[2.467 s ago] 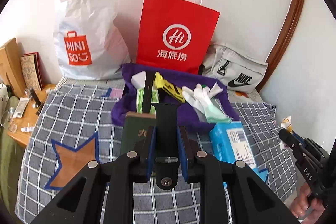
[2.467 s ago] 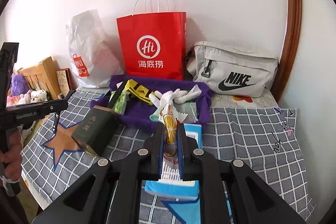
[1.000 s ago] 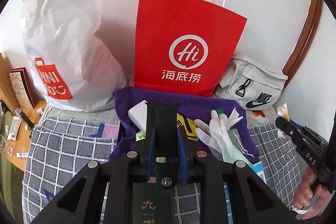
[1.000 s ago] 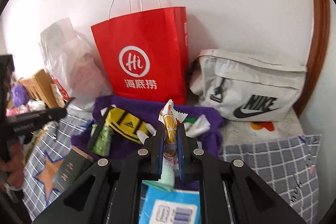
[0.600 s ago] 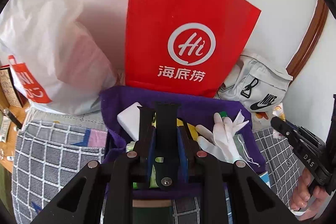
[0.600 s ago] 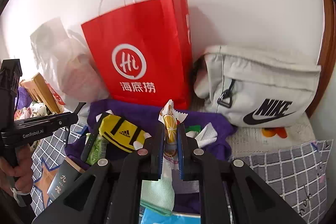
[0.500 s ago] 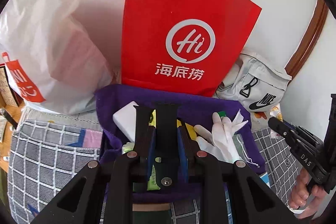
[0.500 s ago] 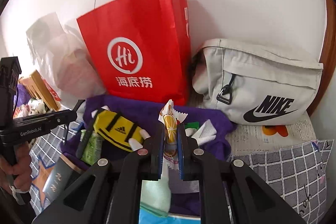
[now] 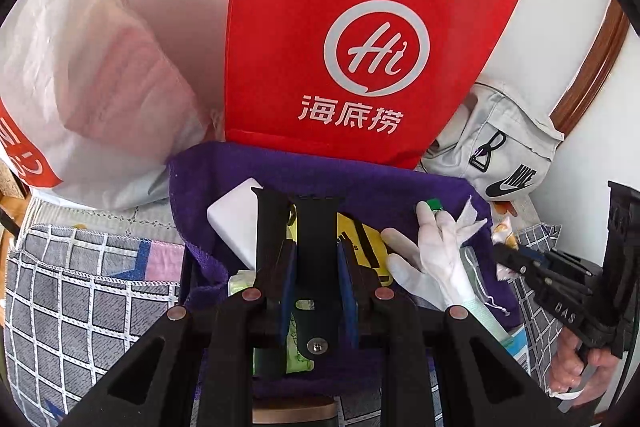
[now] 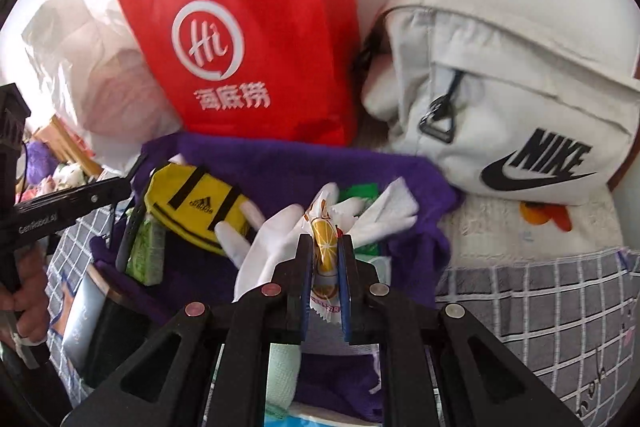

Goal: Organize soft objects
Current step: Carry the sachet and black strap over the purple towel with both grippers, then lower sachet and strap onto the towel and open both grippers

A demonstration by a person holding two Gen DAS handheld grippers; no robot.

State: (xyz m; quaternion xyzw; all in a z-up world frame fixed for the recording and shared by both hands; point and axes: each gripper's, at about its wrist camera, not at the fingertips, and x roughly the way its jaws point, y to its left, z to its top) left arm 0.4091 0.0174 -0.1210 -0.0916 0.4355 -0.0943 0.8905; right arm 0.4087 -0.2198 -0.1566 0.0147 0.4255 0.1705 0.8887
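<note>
Clamping a black watch strap (image 9: 316, 247) at the lower centre of the left wrist view, the left tool (image 9: 316, 279) is nearly closed above a purple fabric tray (image 9: 224, 171). In the tray lie a white rectangular block (image 9: 236, 219), a yellow Adidas pouch (image 9: 360, 239) and a white rubber glove (image 9: 436, 259). A red paper bag (image 9: 340, 27) stands behind. At right, a hand (image 9: 576, 359) holds the right tool.

In the right wrist view, the right tool (image 10: 324, 255) pinches an orange-printed snack sachet (image 10: 324, 239) at lower centre, over the glove (image 10: 276, 235) in the tray (image 10: 288, 163). A white Nike waist bag (image 10: 500, 115) sits at upper right.
</note>
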